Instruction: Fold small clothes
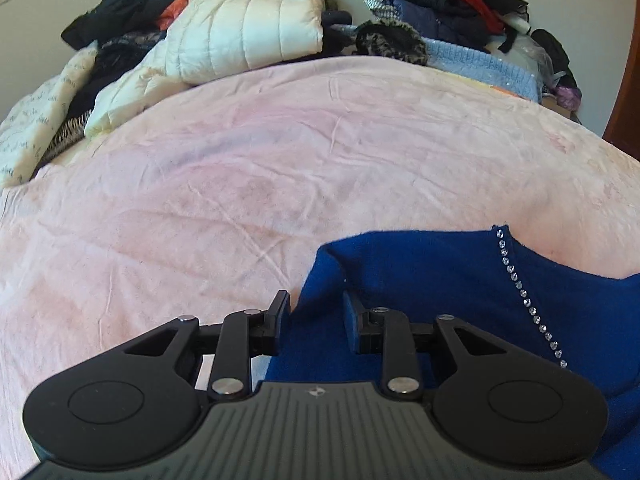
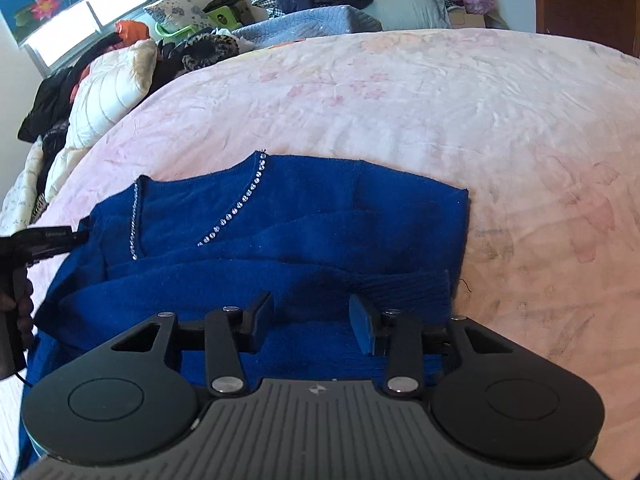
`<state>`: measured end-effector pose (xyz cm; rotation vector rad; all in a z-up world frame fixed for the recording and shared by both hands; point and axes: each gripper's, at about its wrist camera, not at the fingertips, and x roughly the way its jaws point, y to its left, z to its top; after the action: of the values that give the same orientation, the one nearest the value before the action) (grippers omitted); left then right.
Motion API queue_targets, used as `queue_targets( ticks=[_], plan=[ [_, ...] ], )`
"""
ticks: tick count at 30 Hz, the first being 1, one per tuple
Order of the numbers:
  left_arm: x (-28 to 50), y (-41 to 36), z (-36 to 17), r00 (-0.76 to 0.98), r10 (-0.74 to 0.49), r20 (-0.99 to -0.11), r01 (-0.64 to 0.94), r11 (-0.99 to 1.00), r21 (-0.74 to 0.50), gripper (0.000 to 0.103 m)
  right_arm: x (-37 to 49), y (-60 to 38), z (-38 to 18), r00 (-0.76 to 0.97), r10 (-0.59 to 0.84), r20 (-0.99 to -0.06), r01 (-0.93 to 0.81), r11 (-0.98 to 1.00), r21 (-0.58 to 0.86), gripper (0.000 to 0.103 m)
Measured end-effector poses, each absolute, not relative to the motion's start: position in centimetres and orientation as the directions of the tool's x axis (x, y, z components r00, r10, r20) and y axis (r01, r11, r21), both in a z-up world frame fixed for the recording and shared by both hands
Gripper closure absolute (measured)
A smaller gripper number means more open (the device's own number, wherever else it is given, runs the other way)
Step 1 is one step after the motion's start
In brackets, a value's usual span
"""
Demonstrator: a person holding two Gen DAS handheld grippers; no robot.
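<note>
Left hand-held gripper jaws parted above blue sweater edge on pink bedspread.

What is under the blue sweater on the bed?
The blue sweater lies on the pink bedspread. Whatever sits beneath its folded layers is covered.

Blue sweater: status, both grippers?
Left gripper open, right gripper open, neither gripping. Blue sweater partly folded, lying on pink blanket. Nothing in the way.
</note>
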<state>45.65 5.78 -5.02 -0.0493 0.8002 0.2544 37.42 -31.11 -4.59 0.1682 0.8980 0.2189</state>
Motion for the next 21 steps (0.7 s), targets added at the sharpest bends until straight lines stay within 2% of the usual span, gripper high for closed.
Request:
queue_targets(
  ticks=[1,2,3,6,9,12,14,16,17,18,19,20,21],
  plan=[
    [45.8,5.5,-5.1,0.671,0.219,-0.708,-0.231,0.969,0.081,0.077,37.4,-30.8,-4.7,0.608,0.240,-0.757,-0.132,0.971,0.201,0.065],
    [45.9,5.2,-5.0,0.674,0.216,-0.706,-0.217,0.972,0.091,0.084,37.4,-30.6,-4.8,0.614,0.221,-0.757,-0.134,0.975,0.177,0.072],
    [46.1,5.0,-4.9,0.676,0.192,-0.711,-0.195,0.978,0.078,0.098,37.4,-30.8,-4.8,0.618,0.205,-0.759,-0.123,0.979,0.164,0.083],
    [45.9,5.1,-4.3,0.698,0.187,-0.692,-0.194,0.979,0.069,0.100,37.4,-32.6,-4.9,0.612,0.224,-0.758,-0.096,0.973,0.210,0.099],
    [45.5,7.0,-3.5,0.715,0.184,-0.674,-0.249,0.968,0.001,0.100,37.0,-34.3,-5.5,0.609,0.286,-0.739,-0.084,0.951,0.299,0.101],
    [45.8,7.9,-4.0,0.686,0.171,-0.708,-0.269,0.963,-0.028,0.100,37.1,-34.2,-5.6,0.612,0.294,-0.734,-0.093,0.948,0.303,0.101],
    [45.6,7.9,-4.1,0.696,0.118,-0.709,-0.226,0.972,-0.061,0.099,37.2,-34.0,-5.5,0.608,0.297,-0.737,-0.097,0.948,0.302,0.100],
    [45.1,7.8,-3.6,0.704,0.051,-0.708,-0.178,0.978,-0.107,0.096,37.5,-34.6,-5.1,0.581,0.359,-0.731,-0.111,0.924,0.366,0.091],
    [44.8,7.9,-3.0,0.711,0.014,-0.703,-0.149,0.980,-0.131,0.094,37.7,-35.1,-4.7,0.571,0.406,-0.713,-0.119,0.901,0.418,0.076],
    [44.4,7.9,-2.4,0.721,-0.009,-0.693,-0.130,0.981,-0.147,0.085,37.8,-35.7,-4.1,0.574,0.446,-0.687,-0.125,0.876,0.465,0.062],
    [44.1,7.9,-1.7,0.740,-0.015,-0.673,-0.118,0.981,-0.152,0.070,38.1,-36.2,-3.4,0.592,0.458,-0.663,-0.135,0.867,0.479,0.057],
    [43.8,7.7,-0.9,0.766,-0.005,-0.642,-0.111,0.984,-0.140,0.061,38.6,-36.5,-2.6,0.618,0.445,-0.648,-0.151,0.876,0.458,0.049],
    [43.7,7.3,0.0,0.800,0.016,-0.600,-0.100,0.989,-0.107,0.040,39.4,-36.6,-1.8,0.645,0.406,-0.647,-0.168,0.901,0.399,0.042]
  ],
)
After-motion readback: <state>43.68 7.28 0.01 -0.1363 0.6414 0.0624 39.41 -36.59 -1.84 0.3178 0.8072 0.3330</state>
